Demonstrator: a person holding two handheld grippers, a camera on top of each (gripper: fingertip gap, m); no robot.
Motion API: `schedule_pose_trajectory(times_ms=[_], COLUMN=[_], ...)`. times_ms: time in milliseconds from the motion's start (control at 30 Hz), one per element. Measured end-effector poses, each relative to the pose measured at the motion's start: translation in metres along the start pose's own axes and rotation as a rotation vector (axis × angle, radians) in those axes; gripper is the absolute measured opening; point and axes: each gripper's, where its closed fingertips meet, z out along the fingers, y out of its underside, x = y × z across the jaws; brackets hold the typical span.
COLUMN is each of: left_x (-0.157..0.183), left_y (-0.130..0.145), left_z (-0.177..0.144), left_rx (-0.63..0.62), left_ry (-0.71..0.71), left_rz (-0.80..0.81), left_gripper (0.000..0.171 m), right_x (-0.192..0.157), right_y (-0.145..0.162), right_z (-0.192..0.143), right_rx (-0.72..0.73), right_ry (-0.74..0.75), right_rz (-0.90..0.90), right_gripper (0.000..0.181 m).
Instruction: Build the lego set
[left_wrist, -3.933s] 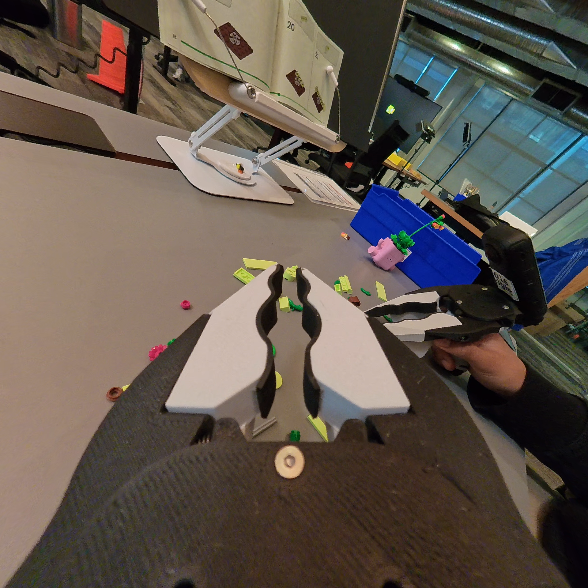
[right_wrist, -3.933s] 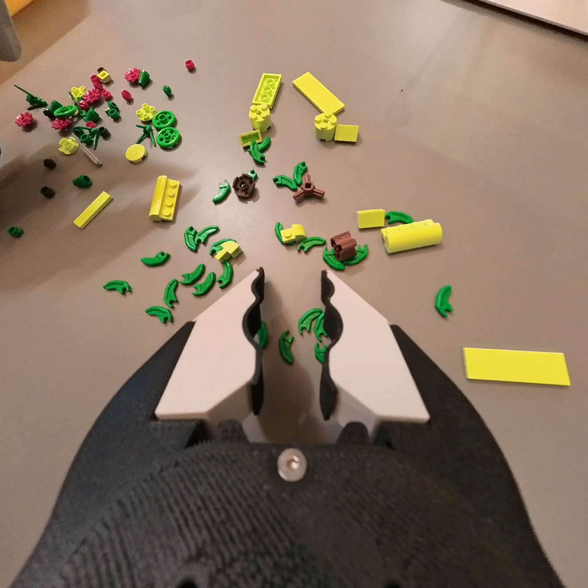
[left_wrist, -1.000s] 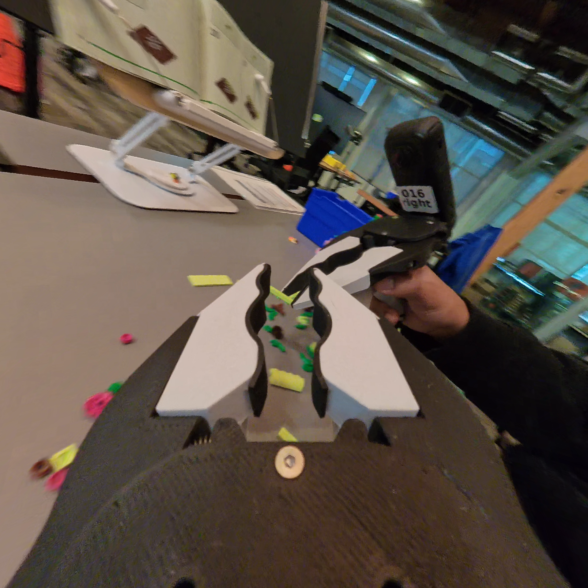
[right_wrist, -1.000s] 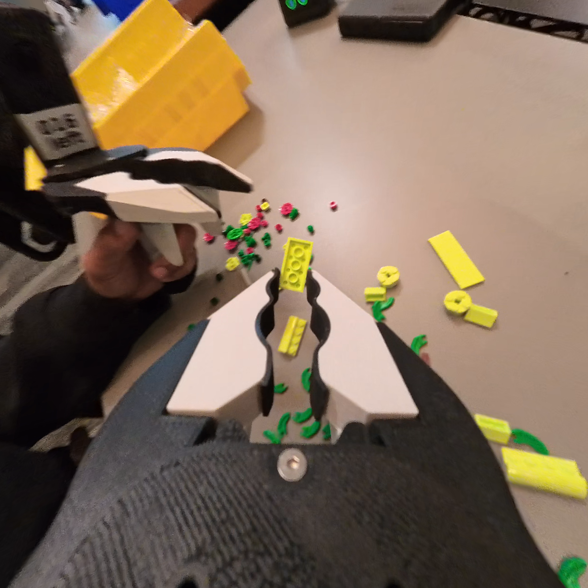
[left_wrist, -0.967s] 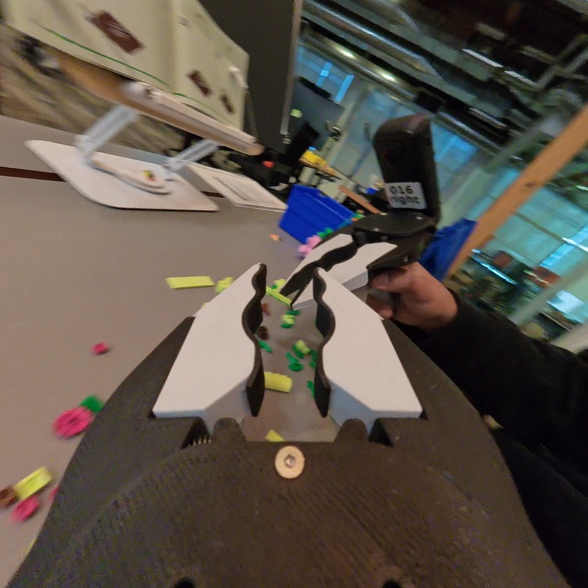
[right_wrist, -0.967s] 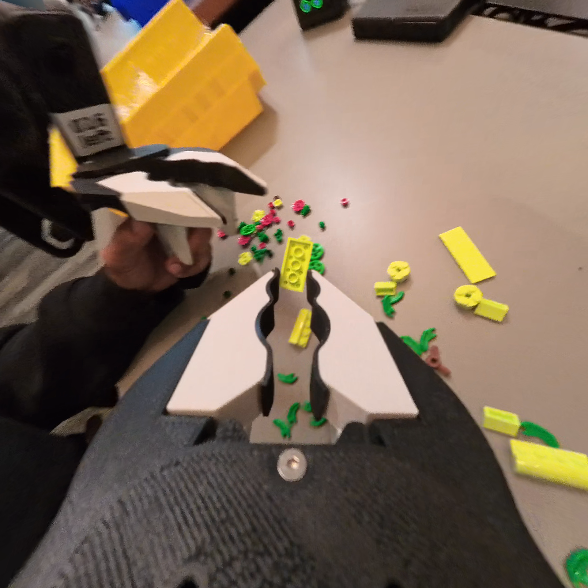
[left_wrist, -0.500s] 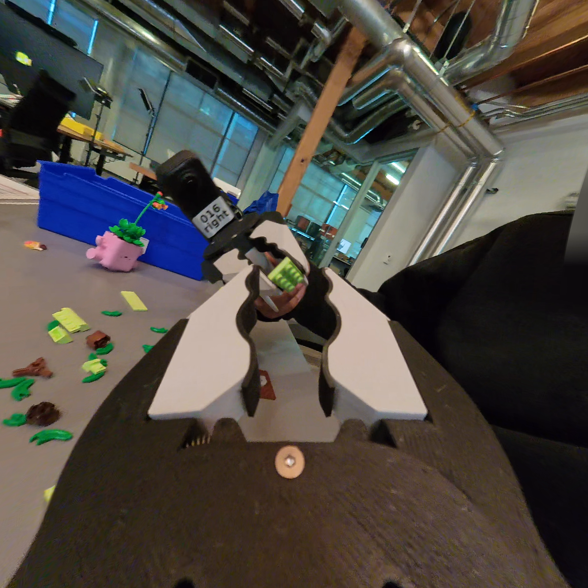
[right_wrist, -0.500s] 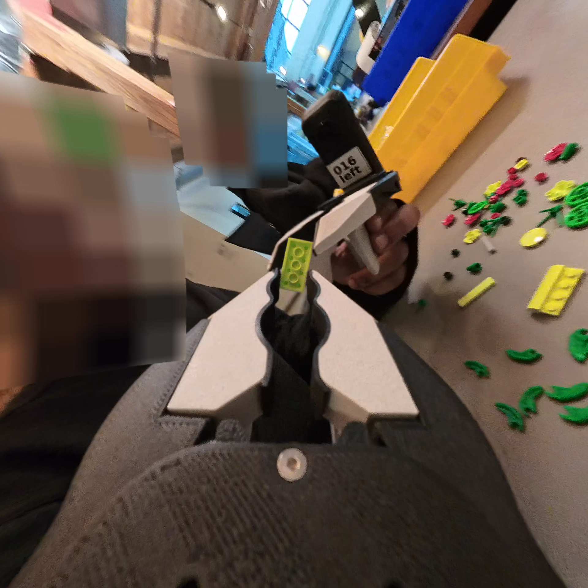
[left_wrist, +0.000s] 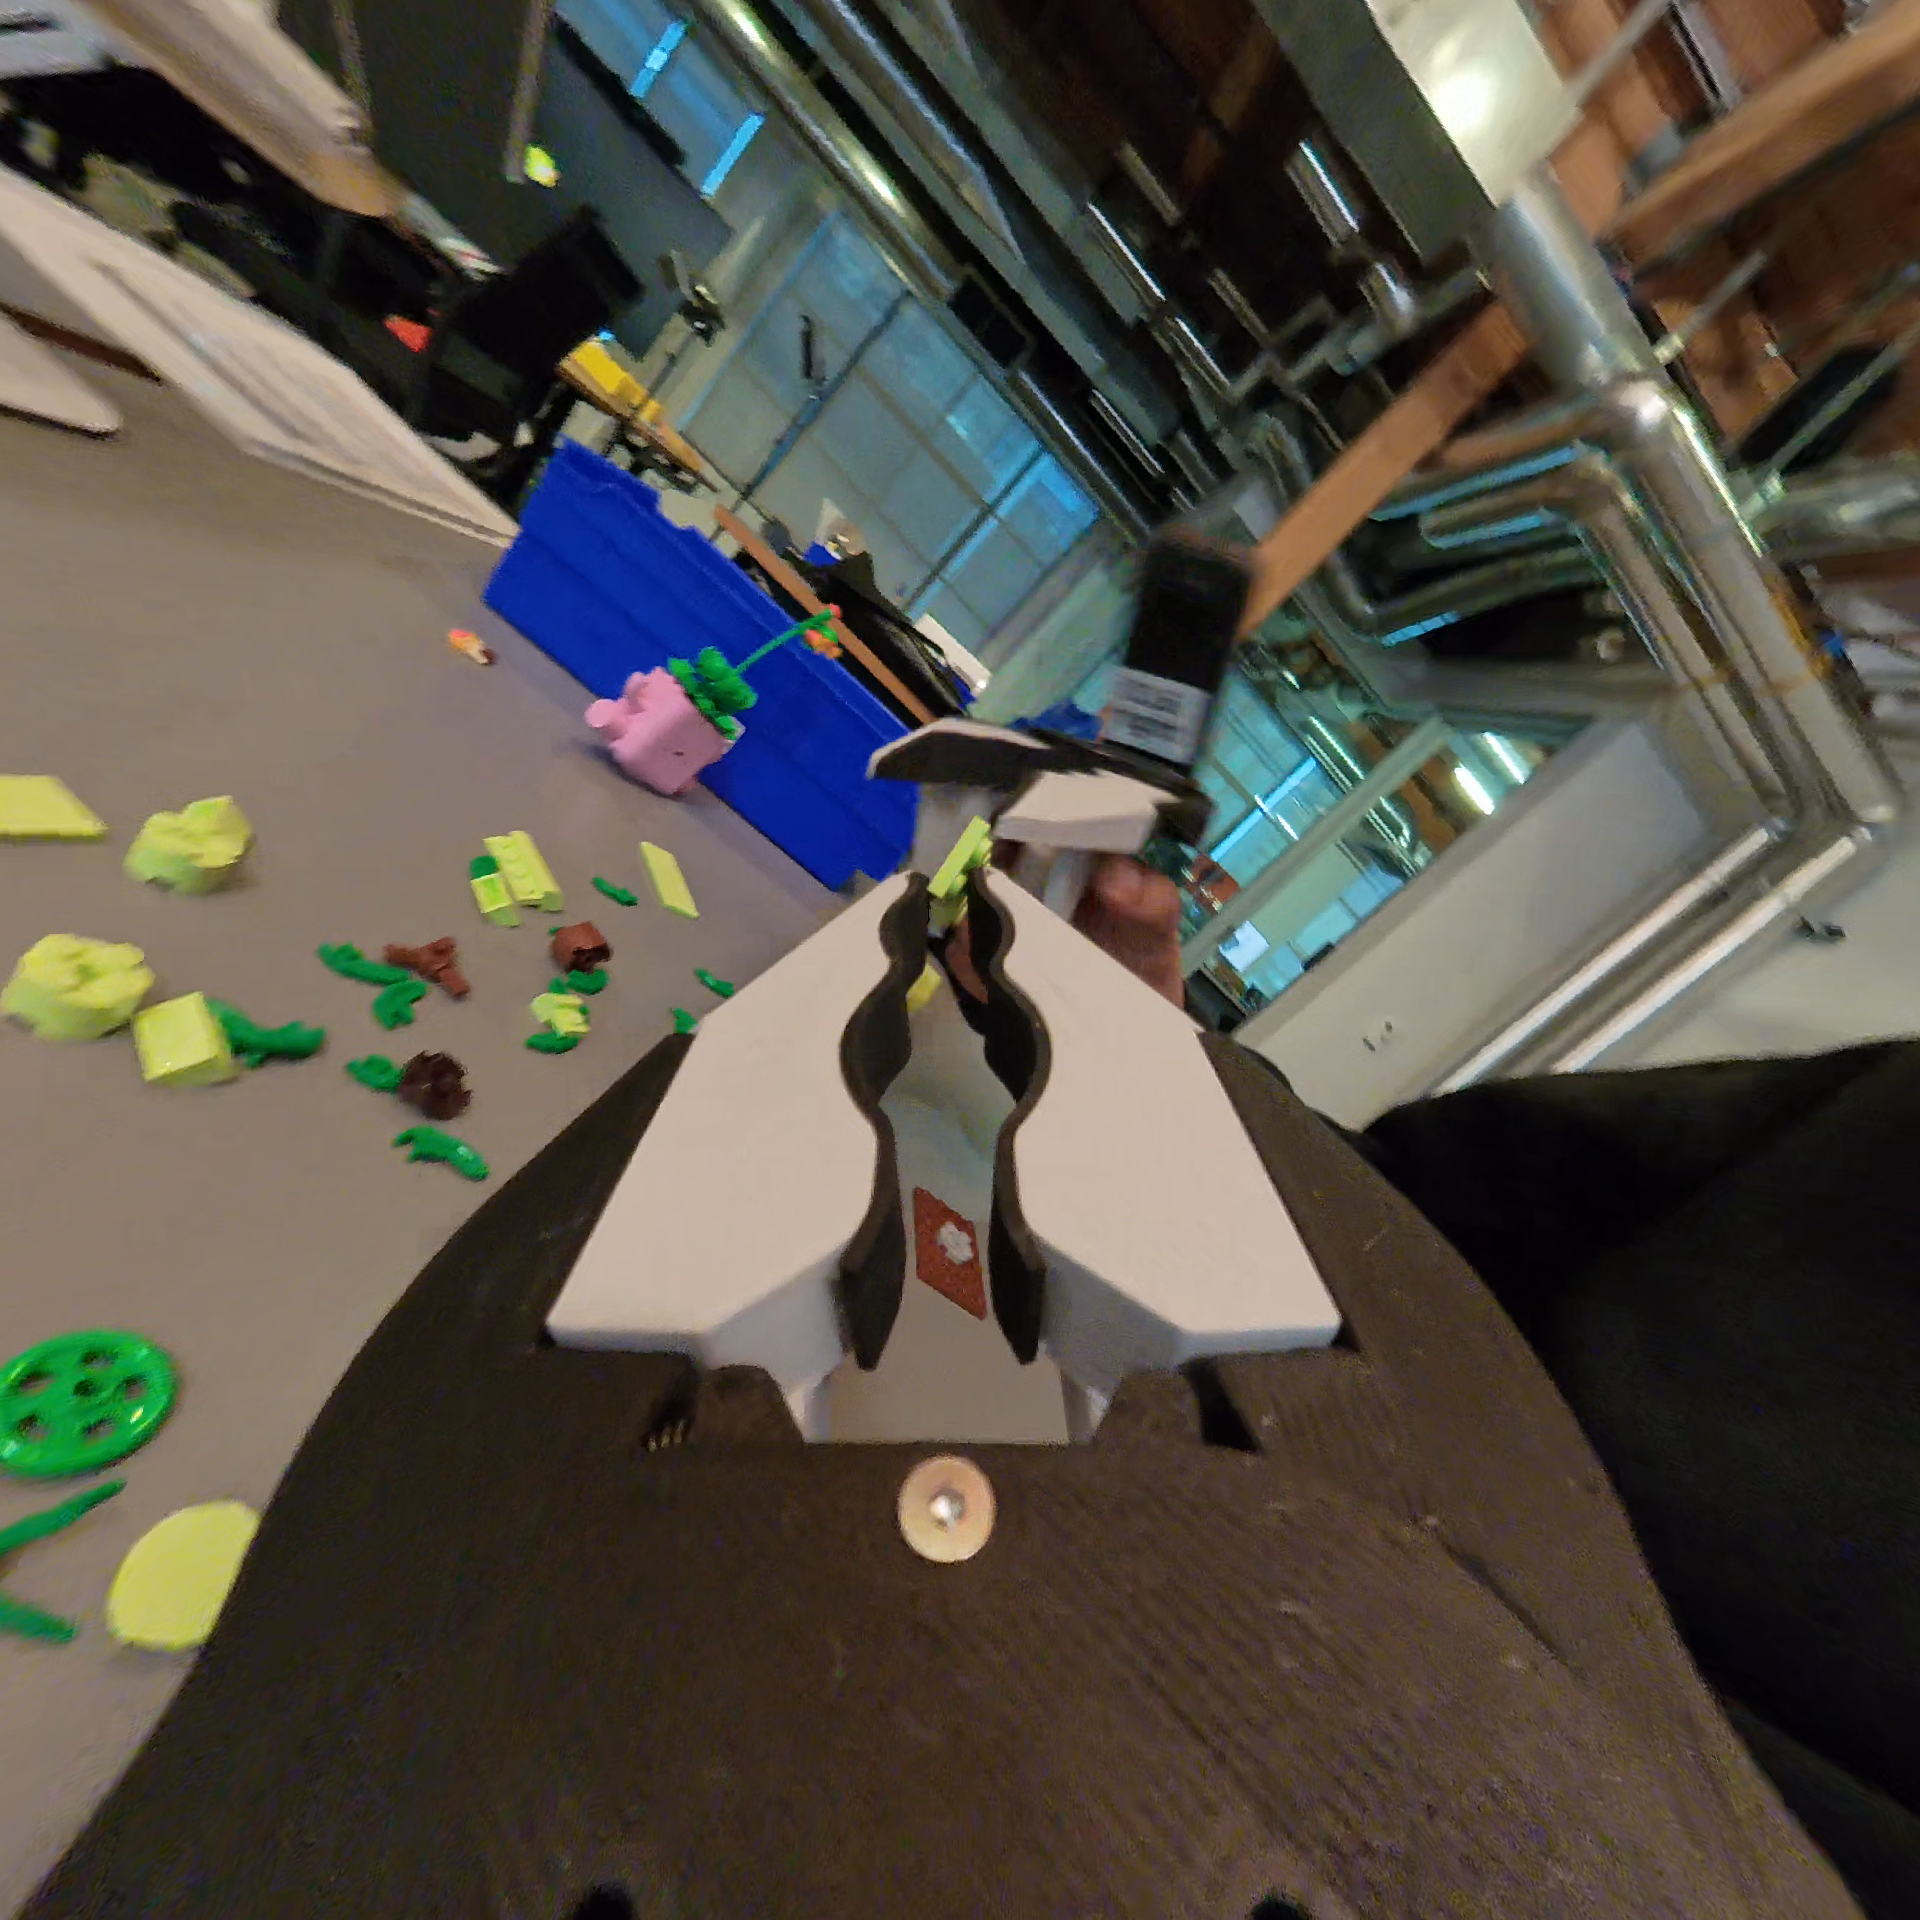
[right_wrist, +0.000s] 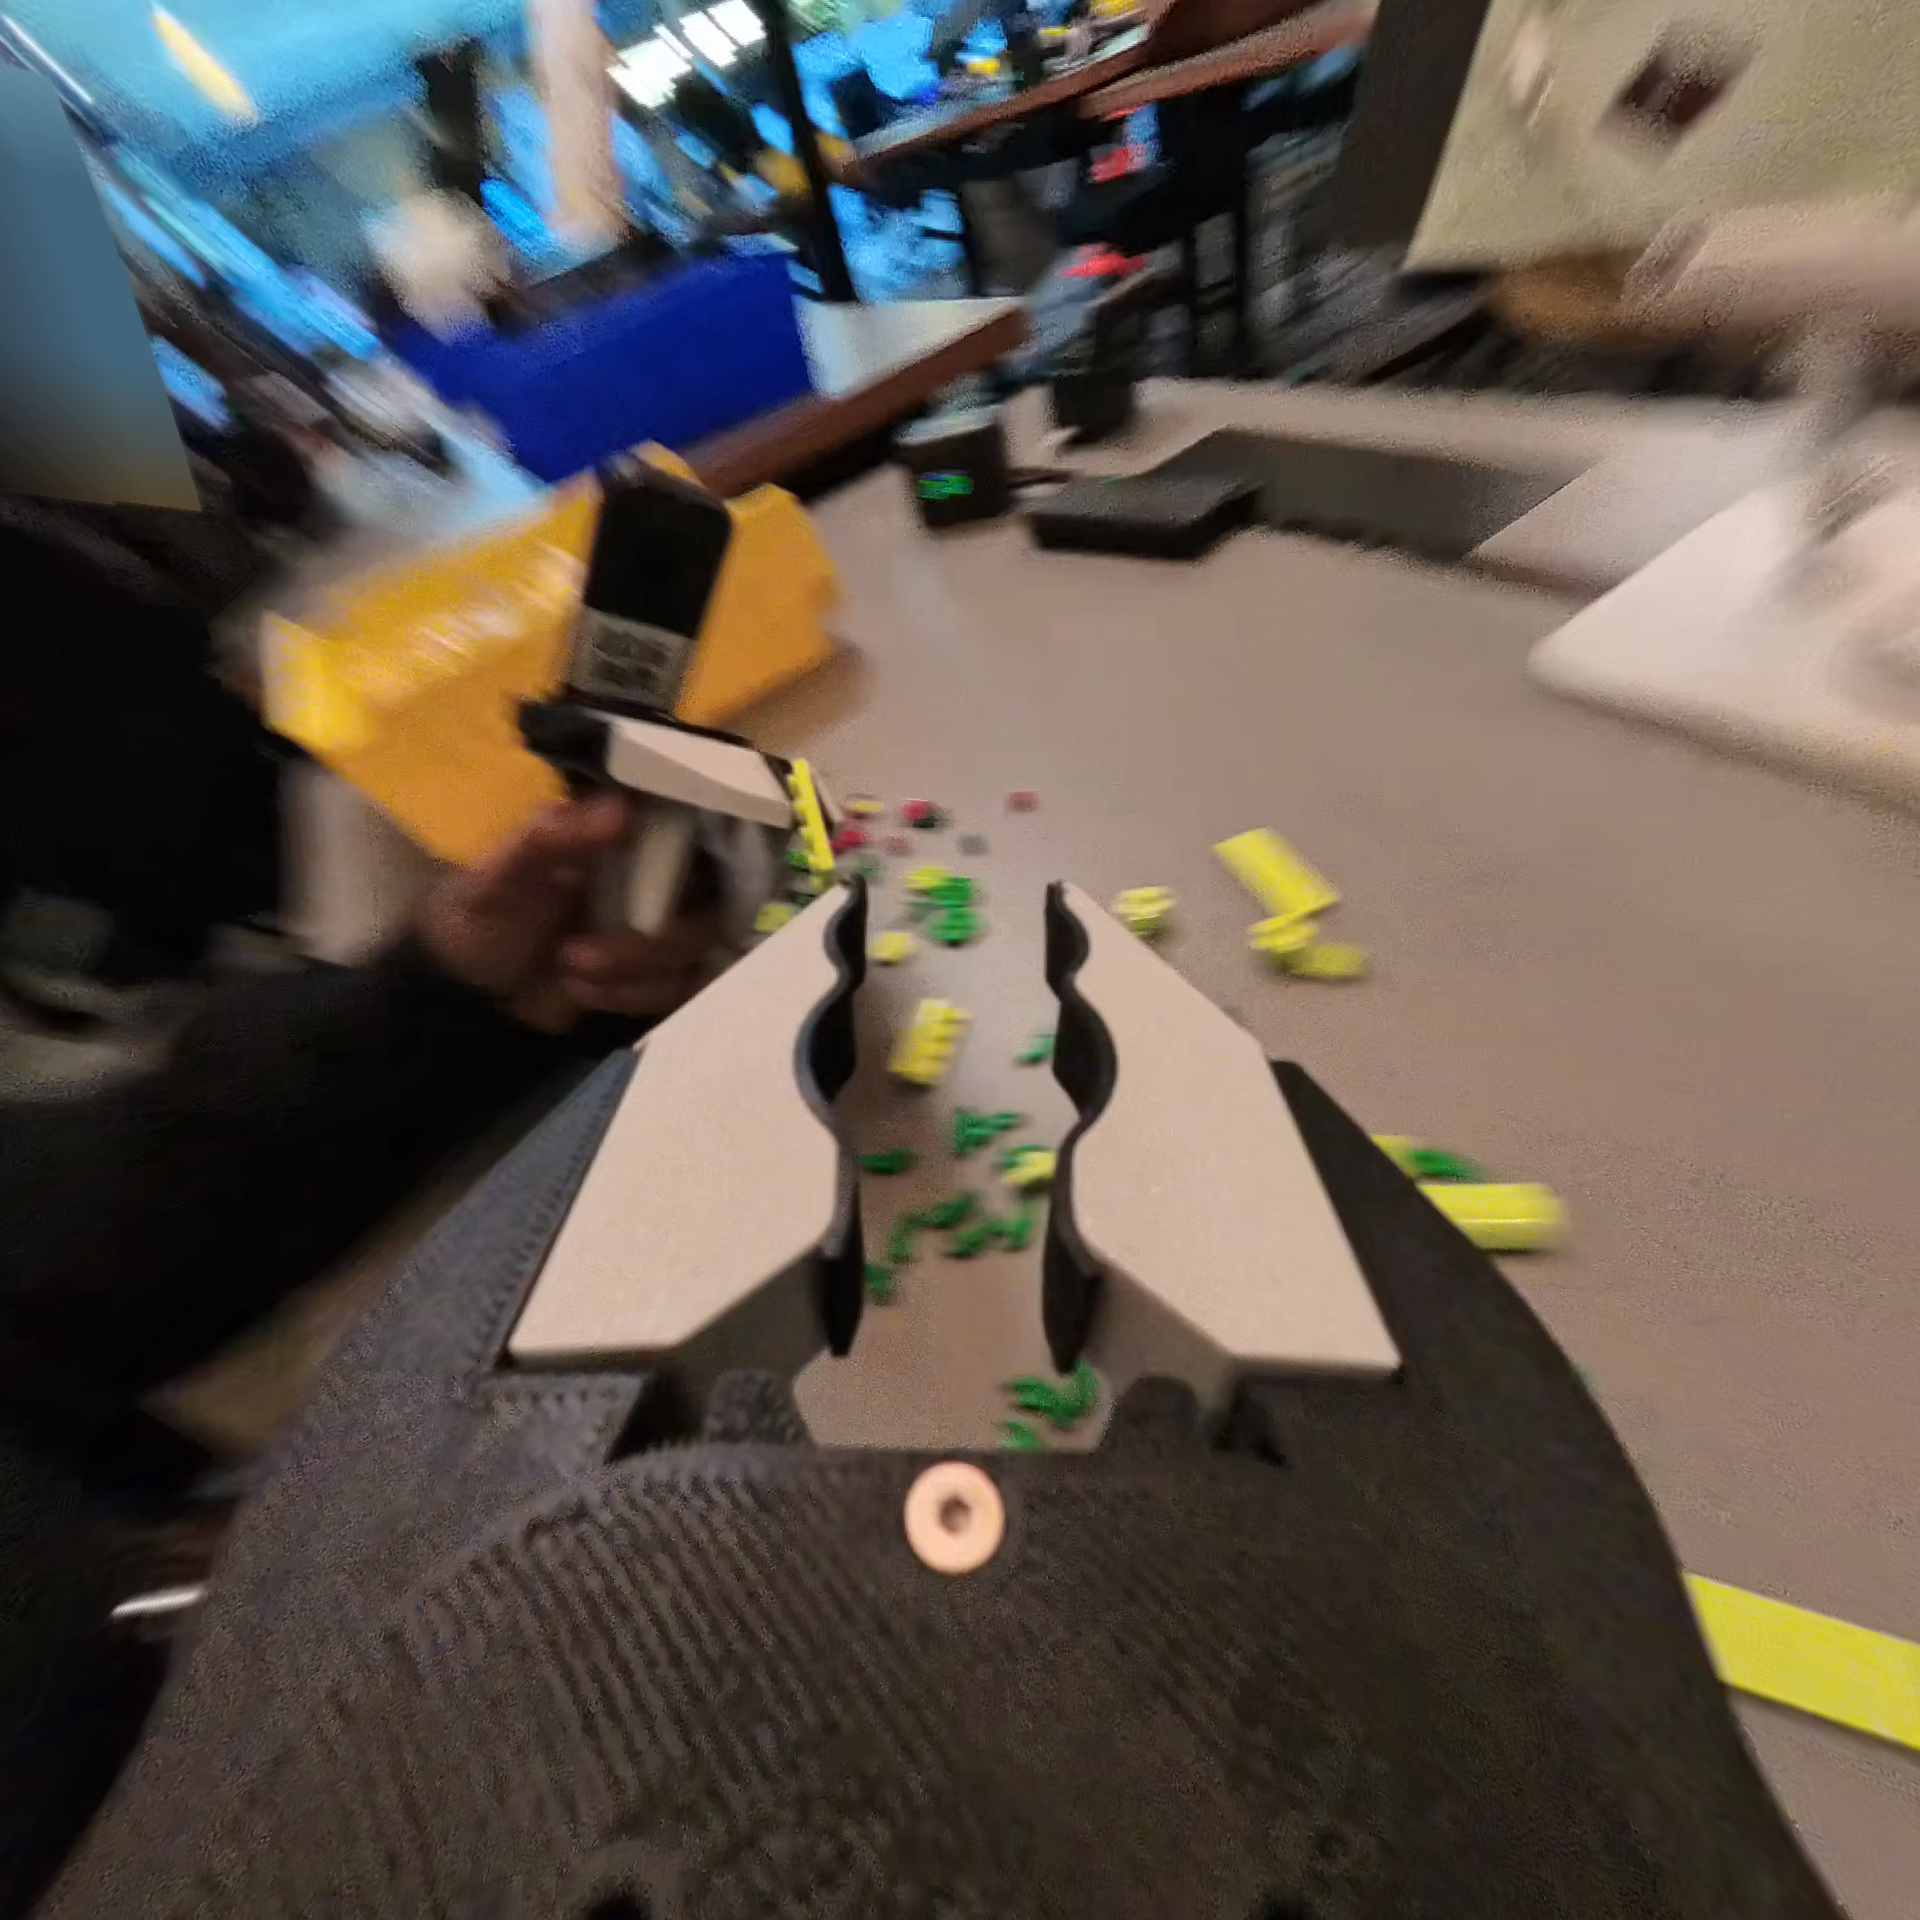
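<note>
My left gripper (left_wrist: 948, 896) is shut on a lime green plate (left_wrist: 961, 868) held edge-on at its fingertips, above the table's near edge. The plate also shows in the blurred right wrist view (right_wrist: 808, 821), at the tip of the left gripper (right_wrist: 774, 795). My right gripper (right_wrist: 954, 904) is open and empty, a little to the right of the plate. In the left wrist view the right gripper (left_wrist: 1023, 790) sits just behind the plate. Loose lime bricks (left_wrist: 520, 883), green leaf pieces (left_wrist: 442, 1151) and brown pieces (left_wrist: 431, 1081) lie scattered on the grey table (left_wrist: 260, 644).
A pink pot build with a green plant (left_wrist: 665, 727) stands before a blue bin (left_wrist: 644, 613). A yellow bin (right_wrist: 468, 665) sits behind the left hand. A long lime tile (right_wrist: 1808, 1662) lies at the near right. A white stand base (right_wrist: 1714, 644) is far right. Left tips to right tips: about 6 centimetres.
The right gripper picked the lime plate off the table, brought it to the left gripper and opened. The left gripper has shut on the plate.
</note>
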Motion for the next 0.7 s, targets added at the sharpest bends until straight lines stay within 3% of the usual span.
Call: schedule_pose_trajectory(times_ms=[133,233,333,400,467,700], left_x=[-0.012,-0.014,-0.011,-0.01,-0.008,-0.007], left_y=[-0.003,-0.003,0.003,0.007,0.011,0.014], left_z=[-0.003,-0.002,0.001,0.004,0.008,0.012], left_rx=[0.041,0.049,0.015,-0.009,-0.031,-0.037], left_ry=[-0.021,-0.021,-0.016,-0.011,-0.001,0.017], left_rz=[-0.109,-0.137,-0.129,-0.124,-0.12,-0.128], left_gripper=[0.005,0.005,0.003,0.003,0.003,0.007], right_x=[-0.004,-0.015,-0.014,-0.012,-0.012,-0.008], right_y=[-0.003,0.012,0.03,0.035,0.031,0.033], right_z=[0.002,0.017,0.028,0.03,0.028,0.02], right_rx=[-0.078,-0.173,-0.253,-0.266,-0.247,-0.278], right_ry=[0.323,0.369,0.358,0.354,0.375,0.376], right_rz=[-0.621,-0.885,-0.906,-0.91,-0.926,-0.901], right_gripper=[0.034,0.033,0.039,0.033,0.015,0.014])
